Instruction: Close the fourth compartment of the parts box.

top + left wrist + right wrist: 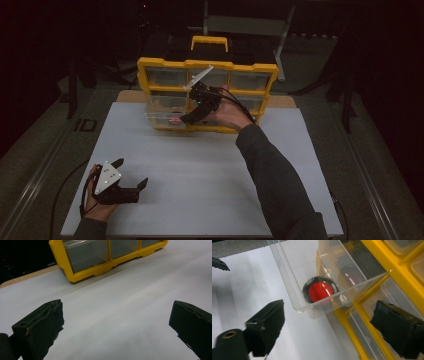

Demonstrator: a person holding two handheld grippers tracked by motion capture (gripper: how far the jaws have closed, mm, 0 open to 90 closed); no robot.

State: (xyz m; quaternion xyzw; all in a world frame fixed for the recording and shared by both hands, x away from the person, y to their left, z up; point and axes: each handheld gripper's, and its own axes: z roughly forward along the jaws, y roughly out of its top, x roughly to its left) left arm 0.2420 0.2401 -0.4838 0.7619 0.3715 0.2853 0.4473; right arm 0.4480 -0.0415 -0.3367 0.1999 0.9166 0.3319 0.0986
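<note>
Near the top centre of the high view, the right gripper hovers with fingers apart at a clear drawer pulled out of the yellow organizer. A red-capped round part lies in the drawer's near corner. Best to descend straight, clear of the drawer wall. At lower left, the left gripper rests open on the white surface.

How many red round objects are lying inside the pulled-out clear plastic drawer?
1. A red round object with a black rim lies at the front corner of the pulled-out clear plastic drawer of the yellow organizer cabinet. Other drawers may hide more.
</note>
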